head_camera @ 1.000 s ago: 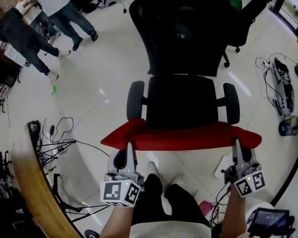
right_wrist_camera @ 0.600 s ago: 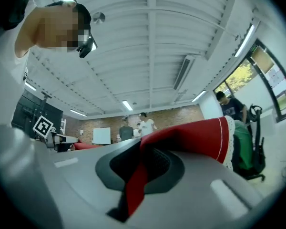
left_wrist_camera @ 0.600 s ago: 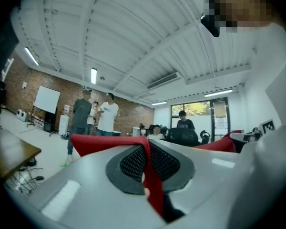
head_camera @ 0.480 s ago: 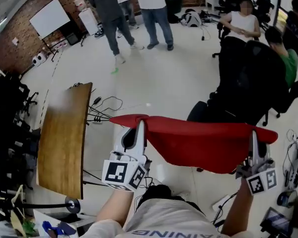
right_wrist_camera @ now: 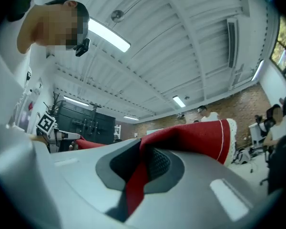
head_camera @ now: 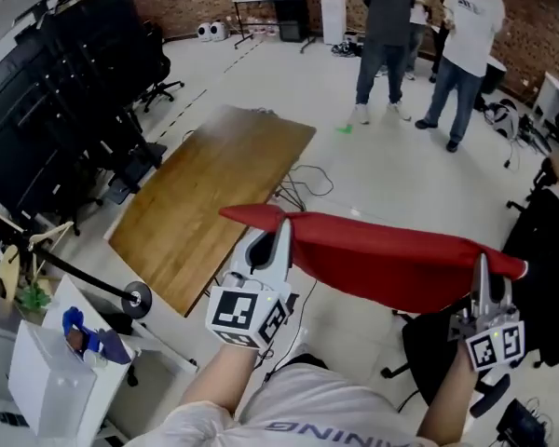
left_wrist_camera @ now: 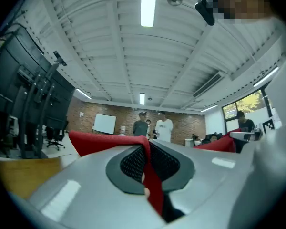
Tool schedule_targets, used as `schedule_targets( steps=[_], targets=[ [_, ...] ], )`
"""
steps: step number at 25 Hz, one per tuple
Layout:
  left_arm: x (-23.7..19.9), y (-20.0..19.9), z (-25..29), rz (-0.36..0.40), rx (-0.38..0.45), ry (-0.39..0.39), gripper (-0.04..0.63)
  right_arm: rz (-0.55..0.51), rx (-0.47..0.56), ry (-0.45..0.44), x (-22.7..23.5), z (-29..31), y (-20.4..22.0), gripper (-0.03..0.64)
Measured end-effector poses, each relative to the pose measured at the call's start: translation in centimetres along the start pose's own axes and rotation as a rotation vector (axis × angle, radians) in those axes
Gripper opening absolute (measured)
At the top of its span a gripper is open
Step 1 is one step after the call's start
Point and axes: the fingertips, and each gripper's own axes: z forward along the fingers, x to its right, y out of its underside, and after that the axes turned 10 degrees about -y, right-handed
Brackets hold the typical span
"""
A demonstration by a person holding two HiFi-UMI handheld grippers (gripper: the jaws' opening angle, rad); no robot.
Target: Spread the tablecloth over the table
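A red tablecloth (head_camera: 382,259) hangs stretched in the air between my two grippers, in front of my chest. My left gripper (head_camera: 281,222) is shut on its left corner, and the cloth (left_wrist_camera: 150,175) shows pinched between the jaws in the left gripper view. My right gripper (head_camera: 484,261) is shut on the right corner, with red cloth (right_wrist_camera: 140,173) squeezed between its jaws in the right gripper view. The wooden table (head_camera: 214,198) stands ahead and to the left, its top bare. The cloth's left corner hangs close to the table's near right edge.
Cables (head_camera: 307,180) lie on the floor right of the table. Black chairs (head_camera: 84,91) crowd the far left. A white box with a blue thing (head_camera: 61,357) sits at lower left. Several people (head_camera: 419,35) stand at the back. A black chair (head_camera: 550,240) is at the right.
I have turned left from the black office chair toward the wooden table. Both grippers rose with the red cloth still stretched between them. The table now lies ahead on the left.
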Motion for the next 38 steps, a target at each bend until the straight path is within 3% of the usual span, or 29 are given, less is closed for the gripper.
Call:
schedule_targets(
  steps=[4, 9, 16, 22, 25, 28, 38],
  targets=[
    [-9.4, -1.8, -3.8, 0.036, 0.033, -0.224, 0.018, 0.066, 0.020, -0.227, -4.4, 11.1, 3.0, 0.018],
    [-18.9, -3.9, -12.8, 0.061, 0.064, -0.538, 0.018, 0.151, 0.007, -0.536, -14.3, 23.1, 5.5, 0.018],
    [-25.1, -5.2, -23.1, 0.097, 0.086, -0.918, 0.018, 0.292, -0.001, -0.900, -27.6, 34.0, 8.7, 0.018],
    [-27.7, -4.7, -25.7, 0.090, 0.119, -1.197, 0.018, 0.363, -0.048, -1.158, -33.9, 40.0, 11.7, 0.018],
    [-28.1, -4.2, -24.7, 0.093, 0.128, -1.270, 0.018, 0.381, -0.039, -1.237, -34.4, 42.9, 11.8, 0.018],
    [-29.1, -4.3, -23.0, 0.095, 0.142, -1.290, 0.018, 0.400, -0.016, -1.262, -34.3, 45.8, 11.2, 0.018],
    [-35.1, -4.4, -18.3, 0.083, 0.121, -1.226, 0.018, 0.364, -0.054, -1.203, -34.1, 51.3, 12.2, 0.018]
  ],
)
